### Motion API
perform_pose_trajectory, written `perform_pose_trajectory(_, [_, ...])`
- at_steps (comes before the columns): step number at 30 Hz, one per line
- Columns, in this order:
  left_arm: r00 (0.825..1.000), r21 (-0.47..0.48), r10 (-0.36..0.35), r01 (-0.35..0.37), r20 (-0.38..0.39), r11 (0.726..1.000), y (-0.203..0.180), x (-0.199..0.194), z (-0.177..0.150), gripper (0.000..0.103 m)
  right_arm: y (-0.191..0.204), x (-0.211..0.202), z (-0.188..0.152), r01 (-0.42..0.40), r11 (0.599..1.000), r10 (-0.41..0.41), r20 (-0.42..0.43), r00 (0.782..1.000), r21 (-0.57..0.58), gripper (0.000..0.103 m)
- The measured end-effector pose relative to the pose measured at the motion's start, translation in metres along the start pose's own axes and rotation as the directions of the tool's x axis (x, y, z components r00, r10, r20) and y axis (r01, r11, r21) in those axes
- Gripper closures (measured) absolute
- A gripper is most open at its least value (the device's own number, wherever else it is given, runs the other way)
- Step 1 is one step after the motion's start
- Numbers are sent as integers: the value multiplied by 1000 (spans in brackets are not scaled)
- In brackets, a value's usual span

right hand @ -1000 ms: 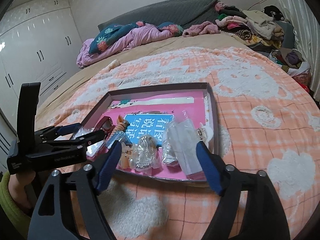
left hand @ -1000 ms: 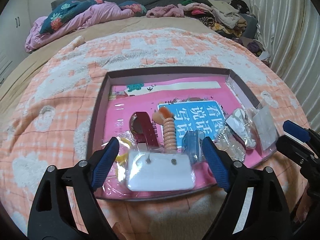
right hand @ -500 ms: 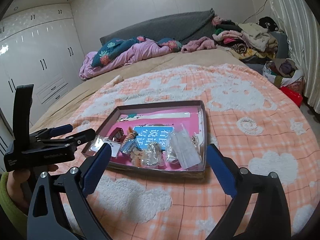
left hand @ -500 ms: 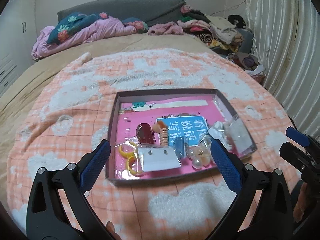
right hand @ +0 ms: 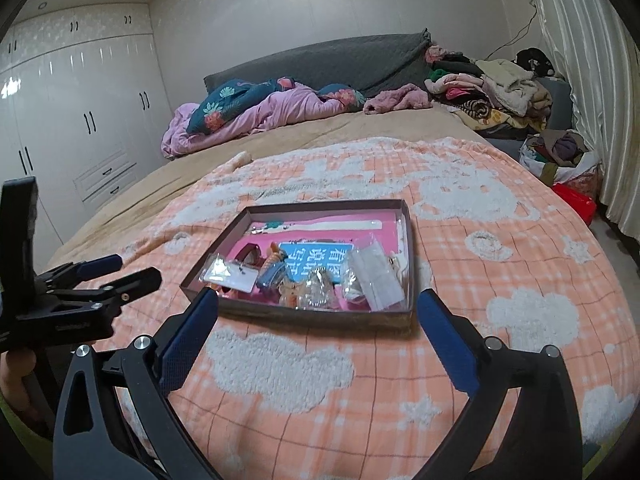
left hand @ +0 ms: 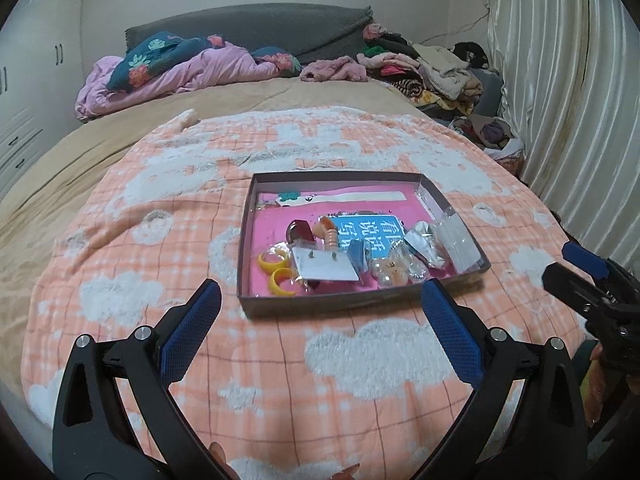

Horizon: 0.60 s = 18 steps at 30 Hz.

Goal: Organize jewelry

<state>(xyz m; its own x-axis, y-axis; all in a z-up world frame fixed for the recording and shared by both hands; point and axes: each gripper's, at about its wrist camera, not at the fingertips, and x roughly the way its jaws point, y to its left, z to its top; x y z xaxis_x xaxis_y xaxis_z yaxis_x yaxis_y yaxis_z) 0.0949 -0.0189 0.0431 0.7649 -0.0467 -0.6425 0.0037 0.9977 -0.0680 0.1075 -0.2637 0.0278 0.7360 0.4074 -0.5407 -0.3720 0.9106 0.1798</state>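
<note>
A shallow grey box (left hand: 352,307) with a pink lining sits on the bed; it also shows in the right wrist view (right hand: 312,315). It holds yellow rings (left hand: 276,270), a white earring card (left hand: 322,267), a dark red band (left hand: 300,232), an orange beaded piece (left hand: 330,236), and several clear bags of jewelry (left hand: 424,246). My left gripper (left hand: 320,308) is open and empty, just short of the box's near wall. My right gripper (right hand: 318,314) is open and empty at the box's near edge.
The box rests on an orange and white blanket (left hand: 160,240). A pink quilt and pillows (left hand: 180,68) lie at the headboard. Piled clothes (left hand: 432,68) and curtains (left hand: 568,80) are on the right. White wardrobes (right hand: 60,120) stand on the left.
Both grippers have pulled back and up from the box, which now looks smaller and farther away. Both stay open and empty.
</note>
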Motion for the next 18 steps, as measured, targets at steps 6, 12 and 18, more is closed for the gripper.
perform_pose_trajectory(6, [1000, -6, -16, 16, -1, 1000, 1, -6, -18, 9, 1, 1, -12, 33, 999, -33, -17, 999, -18, 4])
perform_pose_trajectory(12, [1000, -21, -27, 27, -13, 999, 3, -3, -38, 9, -4, 3, -28, 46, 999, -46, -48, 998, -5, 4])
perform_pose_trajectory(18, [999, -20, -23, 23, -33, 1000, 2, 2, -51, 9, 1, 7, -39, 38, 999, -40, -81, 996, -18, 4])
